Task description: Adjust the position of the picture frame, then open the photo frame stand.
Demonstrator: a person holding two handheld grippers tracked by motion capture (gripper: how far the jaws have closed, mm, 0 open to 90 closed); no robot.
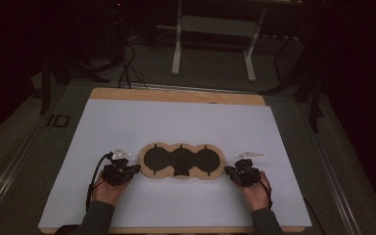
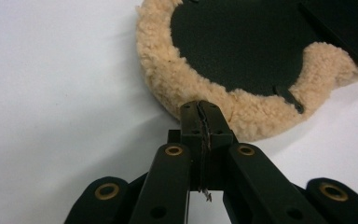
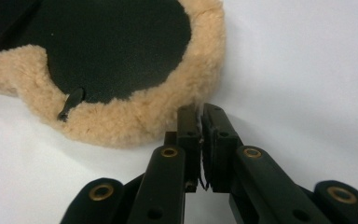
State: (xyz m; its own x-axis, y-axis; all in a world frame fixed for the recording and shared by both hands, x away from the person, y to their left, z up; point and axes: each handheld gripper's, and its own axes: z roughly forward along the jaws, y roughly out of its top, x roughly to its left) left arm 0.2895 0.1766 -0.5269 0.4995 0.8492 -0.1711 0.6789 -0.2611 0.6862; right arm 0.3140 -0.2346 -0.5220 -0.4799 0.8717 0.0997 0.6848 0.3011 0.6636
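Fleece pad [image 1: 181, 161], three round lobes joined in a row, lies flat on the white sheet [image 1: 176, 122], nearer the person's edge than the far edge. Tan fleece rim, black inner face up, with a black strap or flap across the middle lobe. Long axis runs left to right across the table, so each end lobe faces one gripper.

Left gripper [image 1: 133, 170] sits at the pad's left end. In the left gripper view the jaws are pressed together, a thin seam between them and nothing held; the tips [image 2: 201, 108] meet the fleece rim [image 2: 200, 88] of the left lobe, touching or very nearly so. The pad lies straight ahead of the fingers and off to their right.

Right gripper [image 1: 230, 171] sits at the pad's right end. In the right gripper view a narrow slit stands between the jaws; a wisp of fleece may sit at the tips [image 3: 200, 109], hard to tell whether anything is truly pinched. The rim [image 3: 135, 116] of the right lobe lies just beside the tips, ahead and to their left.

Both hands look about equally near, one per end. Judgement: the coming move turns on each gripper opening and taking the rim in front of it, then working along the pad's long axis; with jaws this close together, neither can bite the thick fleece yet.

No containers on the sheet. Beyond the pad's far side: bare sheet, then the wooden table edge [image 1: 176, 95].
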